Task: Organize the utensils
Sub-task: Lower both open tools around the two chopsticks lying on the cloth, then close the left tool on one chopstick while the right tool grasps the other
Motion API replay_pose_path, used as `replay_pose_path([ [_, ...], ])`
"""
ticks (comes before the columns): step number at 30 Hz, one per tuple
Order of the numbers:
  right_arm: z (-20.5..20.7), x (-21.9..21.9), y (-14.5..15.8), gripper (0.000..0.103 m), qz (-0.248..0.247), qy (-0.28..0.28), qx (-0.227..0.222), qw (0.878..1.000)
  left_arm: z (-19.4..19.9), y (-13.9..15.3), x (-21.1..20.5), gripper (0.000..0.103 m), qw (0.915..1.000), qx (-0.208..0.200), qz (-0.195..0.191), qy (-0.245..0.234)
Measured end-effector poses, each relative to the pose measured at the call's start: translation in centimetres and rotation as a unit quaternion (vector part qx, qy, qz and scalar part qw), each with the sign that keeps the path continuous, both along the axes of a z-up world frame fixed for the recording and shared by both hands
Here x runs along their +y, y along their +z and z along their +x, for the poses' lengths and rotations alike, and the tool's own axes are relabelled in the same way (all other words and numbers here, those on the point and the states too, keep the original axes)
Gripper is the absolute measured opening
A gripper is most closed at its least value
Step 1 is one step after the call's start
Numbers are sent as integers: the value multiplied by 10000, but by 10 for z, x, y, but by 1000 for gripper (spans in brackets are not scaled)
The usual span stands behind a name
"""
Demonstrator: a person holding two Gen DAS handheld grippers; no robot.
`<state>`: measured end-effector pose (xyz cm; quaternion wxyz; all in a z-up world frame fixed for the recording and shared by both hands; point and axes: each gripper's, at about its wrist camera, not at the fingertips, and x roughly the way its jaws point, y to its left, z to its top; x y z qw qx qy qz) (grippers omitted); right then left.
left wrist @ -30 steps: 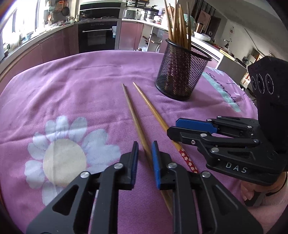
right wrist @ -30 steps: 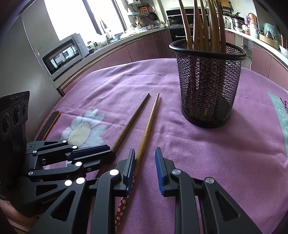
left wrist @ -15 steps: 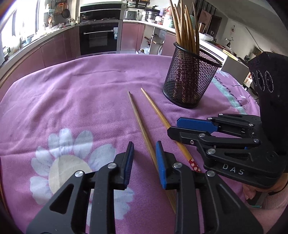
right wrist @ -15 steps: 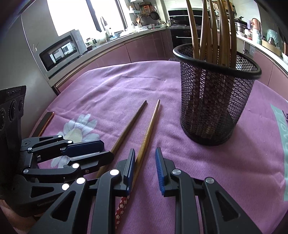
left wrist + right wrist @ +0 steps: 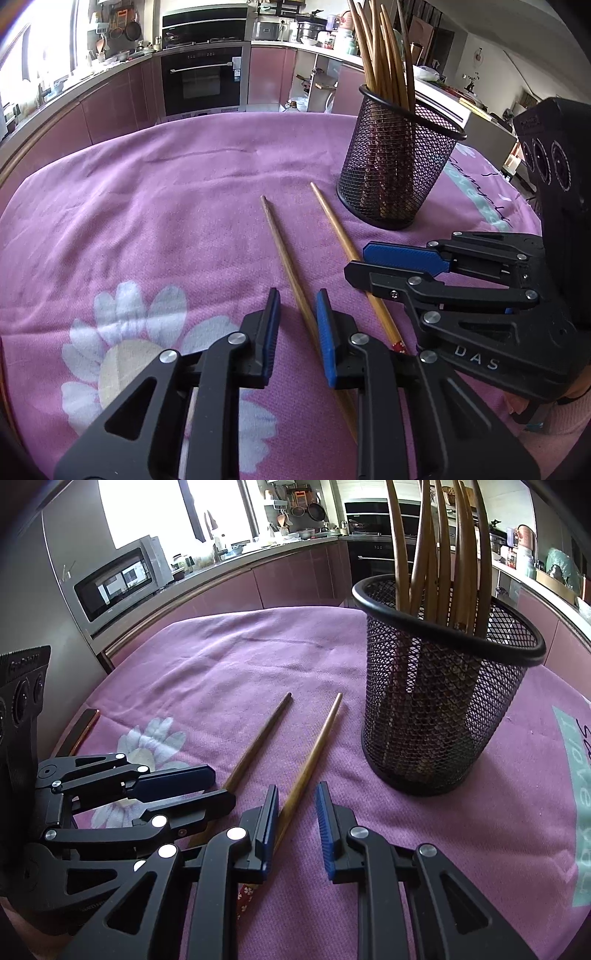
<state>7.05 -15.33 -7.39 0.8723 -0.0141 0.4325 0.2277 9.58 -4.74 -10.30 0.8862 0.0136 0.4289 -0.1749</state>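
My left tongs (image 5: 296, 312) hang open astride the darker chopstick (image 5: 282, 251); my right tongs (image 5: 296, 805) are open too, the lighter chopstick (image 5: 314, 749) running in by their left pad. Both chopsticks lie side by side on the purple cloth (image 5: 166, 206) over the tabletop. Just right of their far tips stands the mesh holder (image 5: 439, 716), full of upright chopsticks (image 5: 436, 546).

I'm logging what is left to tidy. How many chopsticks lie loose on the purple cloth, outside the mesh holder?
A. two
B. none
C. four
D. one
A: two chopsticks, a darker one and a lighter one, lie side by side on the cloth beside the mesh holder; the rest stand inside it.
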Motion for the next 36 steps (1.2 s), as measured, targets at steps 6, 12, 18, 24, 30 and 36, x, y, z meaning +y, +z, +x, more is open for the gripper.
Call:
replay_pose_path([
  [6,2,-1,-1,14,14,-44,10,10000,6,-1,-2,13,10000,26,-18,18],
  [12,4,-9,-2,6,170,-146,85,9997,6,-1,-3,12,10000,44,-36,62],
  [18,3,-14,-2,5,286,-178,118,9994,4,-1,-4,9,9999,43,-94,82],
  [24,-2,-20,1,5,409,-159,130,9990,-2,3,1,8,9999,5,-104,63],
  [30,-6,-20,2,5,298,-81,124,9994,-4,2,3,8,10000,24,-36,41],
  [36,-7,-9,0,7,-137,-12,18,9999,-2,-1,0,9,9999,93,53,-16],
])
